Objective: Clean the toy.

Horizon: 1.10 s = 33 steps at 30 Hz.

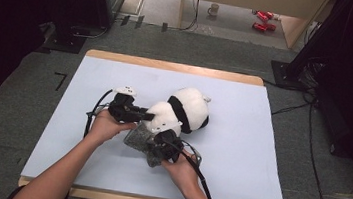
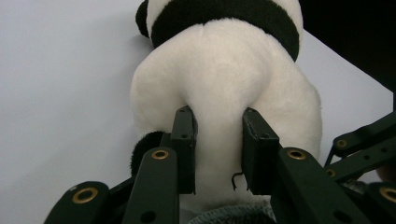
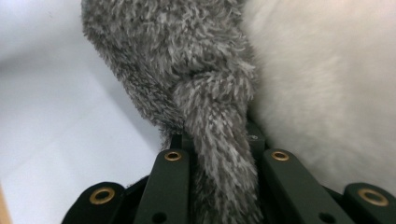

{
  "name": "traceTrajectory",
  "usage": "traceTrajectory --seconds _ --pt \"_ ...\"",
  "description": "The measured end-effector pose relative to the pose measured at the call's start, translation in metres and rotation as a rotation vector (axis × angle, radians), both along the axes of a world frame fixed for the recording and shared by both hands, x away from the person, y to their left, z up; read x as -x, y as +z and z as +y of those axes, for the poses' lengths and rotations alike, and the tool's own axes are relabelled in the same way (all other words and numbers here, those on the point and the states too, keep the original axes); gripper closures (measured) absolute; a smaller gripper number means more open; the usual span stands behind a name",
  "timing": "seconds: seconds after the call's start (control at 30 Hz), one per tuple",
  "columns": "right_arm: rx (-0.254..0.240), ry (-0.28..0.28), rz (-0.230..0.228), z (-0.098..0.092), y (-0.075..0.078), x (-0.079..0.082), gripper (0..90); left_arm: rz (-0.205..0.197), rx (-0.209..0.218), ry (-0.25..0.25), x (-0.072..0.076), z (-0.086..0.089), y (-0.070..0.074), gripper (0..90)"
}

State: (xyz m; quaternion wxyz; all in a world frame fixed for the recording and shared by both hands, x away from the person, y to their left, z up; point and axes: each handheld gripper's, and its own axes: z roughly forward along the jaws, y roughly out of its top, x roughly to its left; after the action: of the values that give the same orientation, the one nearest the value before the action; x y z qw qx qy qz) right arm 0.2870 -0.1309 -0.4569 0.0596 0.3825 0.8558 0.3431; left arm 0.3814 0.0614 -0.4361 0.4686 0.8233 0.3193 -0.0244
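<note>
A black-and-white panda plush (image 1: 188,108) lies on the pale blue mat (image 1: 248,158) at the table's middle. My left gripper (image 1: 141,114) comes in from the left and is shut on the panda's white body (image 2: 224,70); the plush bulges between its pads (image 2: 184,135). A grey fuzzy cloth (image 1: 137,138) hangs at the panda's near end. My right gripper (image 1: 161,145) is shut on a twisted strand of that grey cloth (image 3: 219,121), with the white fur (image 3: 327,84) pressed against its right side. The grey cloth's edge (image 2: 233,215) peeks in below the left jaws.
The mat covers a wooden table (image 1: 168,66) with free room to the right and far side. Beyond the table, a mug (image 1: 214,9) and red cans (image 1: 263,20) lie on the floor. Cables (image 1: 310,145) run along the right side.
</note>
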Motion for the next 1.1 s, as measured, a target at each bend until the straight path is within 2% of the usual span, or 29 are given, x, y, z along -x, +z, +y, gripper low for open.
traceTrajectory --seconds 0.03,0.27,0.57,0.67,0.77,0.97,1.1 --pt "-0.012 0.003 -0.004 -0.003 0.006 -0.001 78.9 0.003 0.001 0.001 0.0 0.0 0.0 69.9" --pt "-0.03 0.007 0.001 -0.014 0.021 -0.006 78.9 0.02 0.013 0.012 -0.003 0.003 -0.001 69.8" --pt "-0.068 -0.024 -0.003 -0.039 0.04 -0.014 78.8 0.027 0.014 0.015 -0.004 0.005 -0.002 69.8" --pt "-0.078 -0.049 -0.018 -0.048 0.047 -0.017 78.8 0.027 0.012 0.014 -0.005 0.006 -0.002 69.8" --pt "-0.1 -0.098 -0.033 -0.063 0.054 -0.021 78.8 0.027 0.013 0.014 -0.004 0.006 -0.003 69.7" --pt "-0.107 -0.134 -0.04 -0.075 0.056 -0.025 78.8 0.021 0.01 0.019 -0.004 0.006 -0.003 69.1" --pt "-0.111 -0.181 -0.052 -0.09 0.06 -0.029 78.7 0.002 0.007 0.024 -0.004 0.008 -0.004 67.5"
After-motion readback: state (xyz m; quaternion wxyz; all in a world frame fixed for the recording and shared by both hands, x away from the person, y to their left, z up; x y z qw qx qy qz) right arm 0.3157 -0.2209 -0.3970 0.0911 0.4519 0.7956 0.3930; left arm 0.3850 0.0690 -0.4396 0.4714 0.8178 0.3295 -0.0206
